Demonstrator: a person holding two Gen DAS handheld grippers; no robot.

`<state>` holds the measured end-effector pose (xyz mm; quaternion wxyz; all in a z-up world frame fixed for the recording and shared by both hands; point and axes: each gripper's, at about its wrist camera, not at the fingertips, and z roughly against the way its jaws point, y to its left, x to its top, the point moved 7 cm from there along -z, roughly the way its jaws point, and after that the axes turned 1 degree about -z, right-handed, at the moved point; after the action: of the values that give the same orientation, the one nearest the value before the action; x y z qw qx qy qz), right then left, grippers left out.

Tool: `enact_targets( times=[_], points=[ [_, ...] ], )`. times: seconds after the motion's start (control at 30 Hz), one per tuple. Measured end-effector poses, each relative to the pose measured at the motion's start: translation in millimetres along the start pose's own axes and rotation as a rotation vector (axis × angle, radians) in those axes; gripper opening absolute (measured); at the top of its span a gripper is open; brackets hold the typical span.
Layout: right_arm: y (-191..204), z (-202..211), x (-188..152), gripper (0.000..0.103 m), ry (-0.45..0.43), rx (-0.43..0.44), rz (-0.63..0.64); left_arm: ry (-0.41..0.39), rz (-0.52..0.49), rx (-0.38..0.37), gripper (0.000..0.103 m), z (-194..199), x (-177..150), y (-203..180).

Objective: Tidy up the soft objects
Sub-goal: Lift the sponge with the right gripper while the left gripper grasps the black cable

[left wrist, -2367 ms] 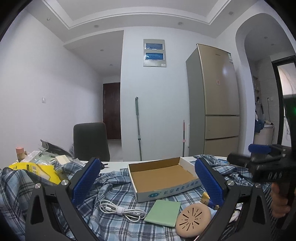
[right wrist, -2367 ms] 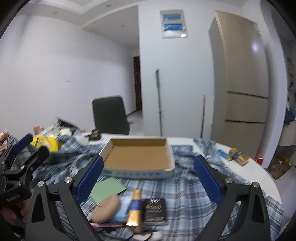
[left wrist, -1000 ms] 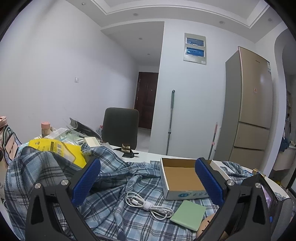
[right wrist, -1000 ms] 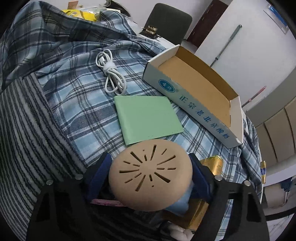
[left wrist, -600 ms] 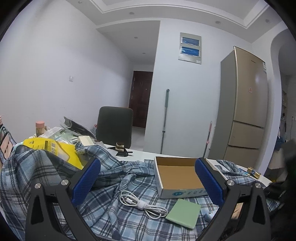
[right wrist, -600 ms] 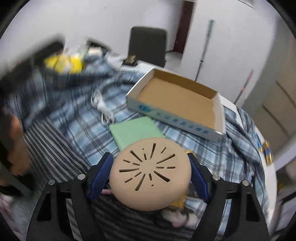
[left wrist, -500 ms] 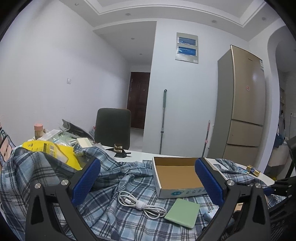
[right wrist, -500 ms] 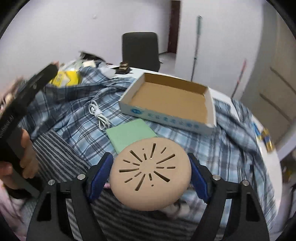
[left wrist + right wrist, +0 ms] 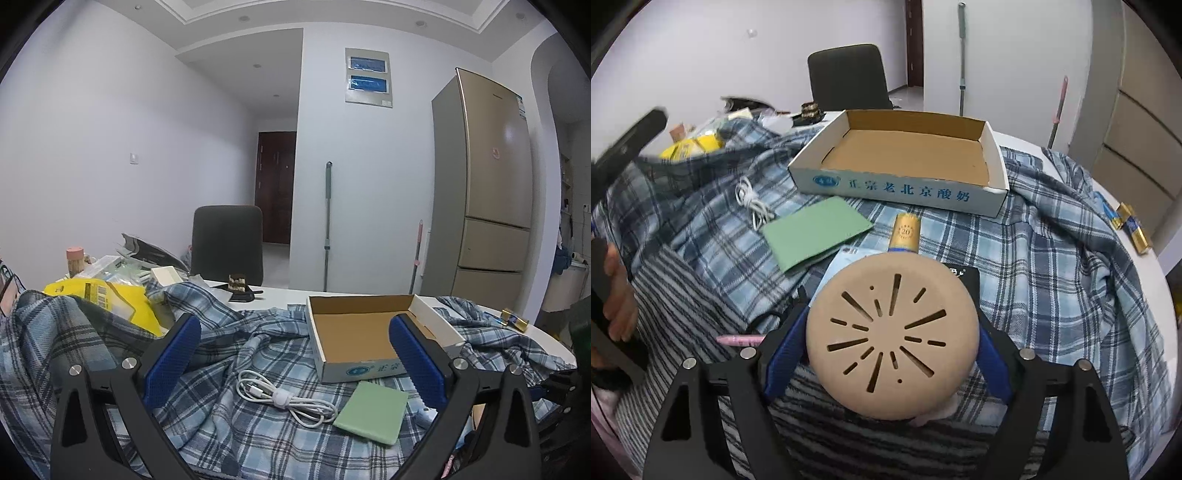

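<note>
Tan round pad (image 9: 892, 336) sits clamped between the blue pads of my right gripper (image 9: 892, 341), held above the plaid cloth (image 9: 1052, 258), in front of the open cardboard box (image 9: 908, 155). Jaws closed to the disc's width, gripping it at opposite edges.

Handling guess: light, foam-like, matte surface with slots cut in a radial burst. Likely squashes under pressure; the rim looks round, so the edge hold may slip if I tilt it. A grip across the widest line, as now, seems the safest.

Left gripper (image 9: 295, 358) hangs wide open and empty over the cloth, holding nothing.

Around it: flat green sheet (image 9: 816, 232), thin and smooth, lies on the cloth just left of the disc. Coiled white cable (image 9: 753, 203) beyond it, glossy. Gold tube (image 9: 905, 232) points toward the box. Box is shallow, stiff, brown inside, white printed wall. Grey striped fabric (image 9: 687, 295) bunches near me; soft, woven.
</note>
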<state>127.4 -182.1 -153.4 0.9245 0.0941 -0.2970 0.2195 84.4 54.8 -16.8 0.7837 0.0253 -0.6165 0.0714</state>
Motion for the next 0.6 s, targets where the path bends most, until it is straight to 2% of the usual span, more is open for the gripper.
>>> enact_targets(
  times=[0.13,0.2,0.37,0.4,0.47,0.6],
  points=[
    [1.0,-1.3,-4.4,0.091,0.002,-0.11,0.066,-0.003,-0.007,-0.003,0.103,0.6,0.0,-1.7],
    [-0.1,0.6,-5.0,0.092,-0.01,-0.149,0.073,-0.002,-0.007,-0.003,0.103,0.8,-0.5,-2.0],
    [-2.8,11.8,0.7,0.092,-0.039,-0.088,0.035,0.001,-0.01,-0.009,0.103,0.8,-0.8,-4.3],
    [-3.8,13.0,1.5,0.09,-0.044,-0.089,0.033,0.003,-0.013,-0.012,0.103,0.7,-1.0,-5.5],
    [-2.9,13.5,1.8,0.081,-0.047,-0.09,0.041,0.004,-0.022,-0.022,0.103,0.7,-1.3,-8.1],
    [-3.7,18.9,1.3,0.079,-0.068,-0.072,0.028,0.012,-0.05,-0.086,0.103,0.9,-2.3,-18.0]
  ],
)
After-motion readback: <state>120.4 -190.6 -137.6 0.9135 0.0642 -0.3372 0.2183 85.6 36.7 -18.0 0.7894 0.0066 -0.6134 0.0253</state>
